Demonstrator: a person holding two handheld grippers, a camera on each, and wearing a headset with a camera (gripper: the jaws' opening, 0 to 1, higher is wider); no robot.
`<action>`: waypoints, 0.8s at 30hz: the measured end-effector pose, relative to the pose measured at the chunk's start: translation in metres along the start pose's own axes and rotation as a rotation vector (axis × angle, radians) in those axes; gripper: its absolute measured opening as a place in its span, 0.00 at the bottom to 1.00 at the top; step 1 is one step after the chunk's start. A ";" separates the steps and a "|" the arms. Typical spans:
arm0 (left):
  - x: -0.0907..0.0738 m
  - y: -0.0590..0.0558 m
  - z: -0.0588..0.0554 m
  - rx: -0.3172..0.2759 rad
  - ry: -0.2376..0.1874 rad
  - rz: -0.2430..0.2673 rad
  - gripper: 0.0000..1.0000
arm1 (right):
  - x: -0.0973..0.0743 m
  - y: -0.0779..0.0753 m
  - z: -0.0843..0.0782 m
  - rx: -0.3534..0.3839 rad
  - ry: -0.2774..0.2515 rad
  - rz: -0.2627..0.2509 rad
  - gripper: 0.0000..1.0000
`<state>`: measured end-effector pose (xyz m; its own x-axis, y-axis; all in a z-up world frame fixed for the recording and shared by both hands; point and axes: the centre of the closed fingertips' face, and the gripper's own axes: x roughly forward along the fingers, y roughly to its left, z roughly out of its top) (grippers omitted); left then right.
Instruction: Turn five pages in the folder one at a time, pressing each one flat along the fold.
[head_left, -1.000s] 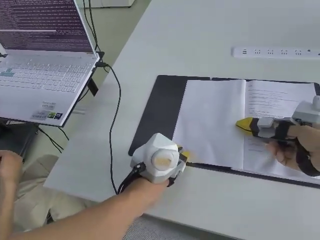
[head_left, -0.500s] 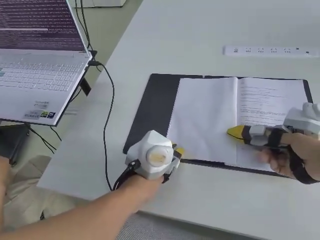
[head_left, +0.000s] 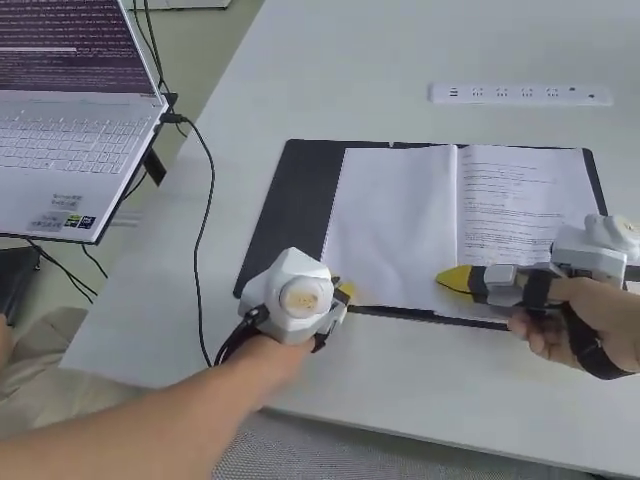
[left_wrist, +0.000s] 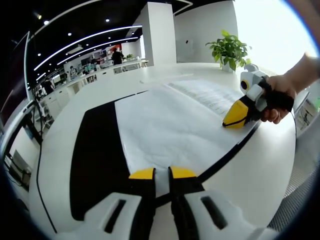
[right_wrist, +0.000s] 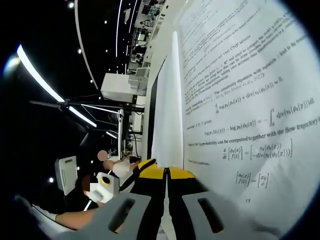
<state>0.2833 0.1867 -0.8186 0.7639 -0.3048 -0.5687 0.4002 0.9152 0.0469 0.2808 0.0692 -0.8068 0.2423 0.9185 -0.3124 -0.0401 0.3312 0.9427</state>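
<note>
While the folder (head_left: 290, 210) lies open on the tabletop (head_left: 400, 60) | left tool (left_wrist: 162, 173) at its near edge, jaws barely apart; right tool (head_left: 447, 279) at the fold, jaws together

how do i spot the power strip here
Start at the white table, where a black folder lies open. Beyond the folder's far edge, toward its right end, lies the power strip. It is a long, thin white bar with a row of sockets, apart from the folder.
</note>
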 end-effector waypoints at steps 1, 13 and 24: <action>0.000 0.000 0.000 -0.001 0.000 0.001 0.09 | -0.001 0.001 -0.003 0.002 0.003 0.000 0.00; 0.000 0.001 0.000 -0.007 -0.007 0.002 0.09 | -0.011 0.007 -0.046 0.011 0.048 0.013 0.00; 0.000 0.001 0.001 -0.028 -0.005 0.002 0.09 | -0.036 0.022 -0.071 -0.032 0.000 0.023 0.00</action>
<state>0.2840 0.1878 -0.8179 0.7671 -0.3044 -0.5647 0.3844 0.9228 0.0247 0.2024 0.0590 -0.7836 0.2410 0.9261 -0.2902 -0.0766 0.3163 0.9456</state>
